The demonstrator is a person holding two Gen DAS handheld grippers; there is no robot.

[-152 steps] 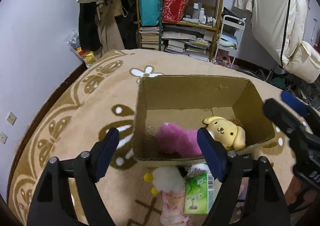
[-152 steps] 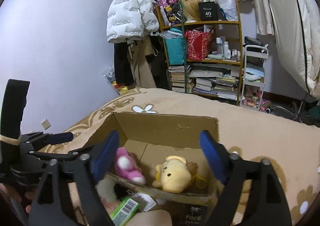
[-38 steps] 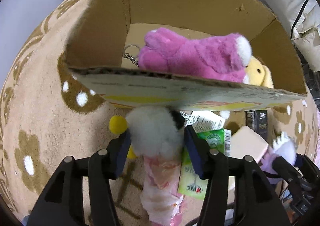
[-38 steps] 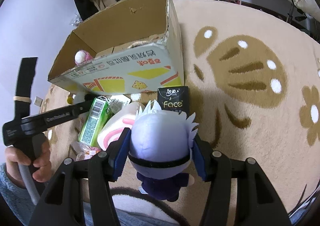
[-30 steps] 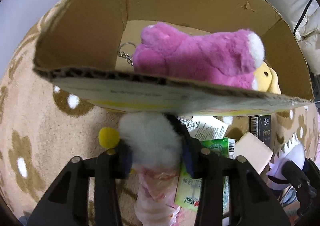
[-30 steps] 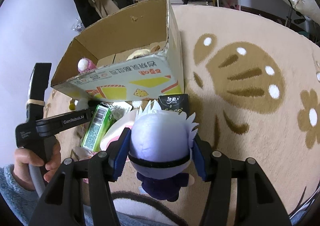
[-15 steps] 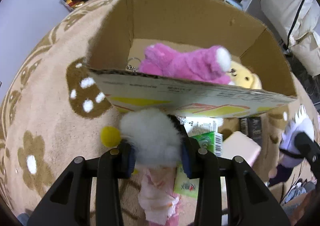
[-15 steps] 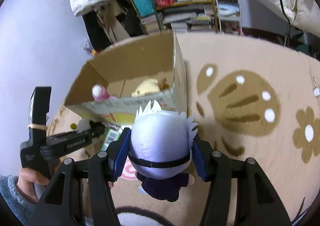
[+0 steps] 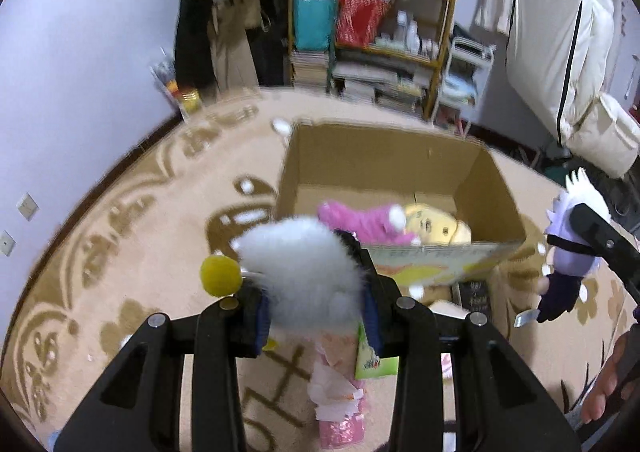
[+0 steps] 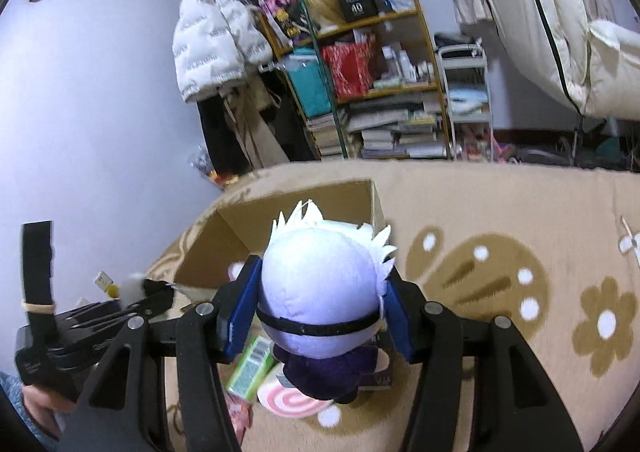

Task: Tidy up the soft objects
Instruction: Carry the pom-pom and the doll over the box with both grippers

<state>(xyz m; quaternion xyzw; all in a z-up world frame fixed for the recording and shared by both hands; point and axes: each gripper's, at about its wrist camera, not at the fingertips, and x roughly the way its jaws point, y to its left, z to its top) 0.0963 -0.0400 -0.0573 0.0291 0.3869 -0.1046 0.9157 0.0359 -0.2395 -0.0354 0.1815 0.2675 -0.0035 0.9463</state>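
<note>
My left gripper (image 9: 316,316) is shut on a fluffy white plush (image 9: 300,276) with a yellow pompom (image 9: 220,275), held above the rug just before the open cardboard box (image 9: 384,156). Inside the box lie a pink plush (image 9: 360,221) and a yellow plush (image 9: 434,227). My right gripper (image 10: 318,314) is shut on a white-haired doll (image 10: 320,292) with a black band and dark body, lifted in front of the box (image 10: 304,200). That doll (image 9: 568,248) also hangs at the right edge of the left wrist view.
On the rug below lie a green tissue pack (image 10: 250,368), a pink swirl item (image 10: 292,400), a pink wrapper (image 9: 340,408) and a black pack (image 9: 474,294). A cluttered shelf (image 9: 372,32) and hanging coats stand behind the box. A hand (image 10: 44,408) holds the left gripper's handle.
Both grippers have risen and tilted up with their plush toys, so the room behind the box now shows. The white plush has left the floor and hangs above the box's near wall.
</note>
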